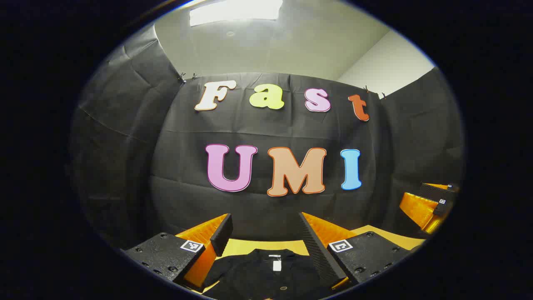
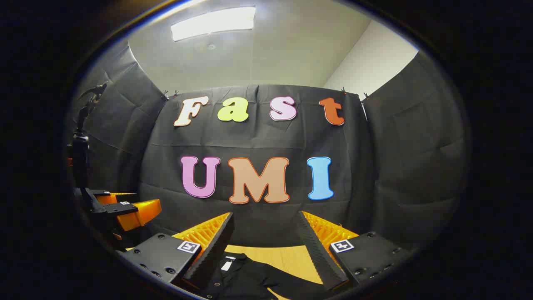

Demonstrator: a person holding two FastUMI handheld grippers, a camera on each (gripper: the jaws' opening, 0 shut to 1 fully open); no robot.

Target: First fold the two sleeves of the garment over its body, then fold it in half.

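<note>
Left gripper view, black garment (image 1: 266, 277) collar toward wall, left tongs (image 1: 266, 233) and right tongs (image 2: 266, 235) both released.

Black cloth wall (image 1: 258, 208) behind a yellow table (image 2: 291, 258); pale ceiling (image 1: 291, 46) with a lit light panel (image 2: 213, 23); white room wall (image 2: 370, 62) at right.

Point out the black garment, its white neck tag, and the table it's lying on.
black garment (image 1: 258, 273): left gripper view, on the cloth below the collar.
white neck tag (image 1: 277, 265): left gripper view, on the hanging tag's middle.
table (image 2: 287, 258): right gripper view, on bare tabletop beyond the garment.
</note>
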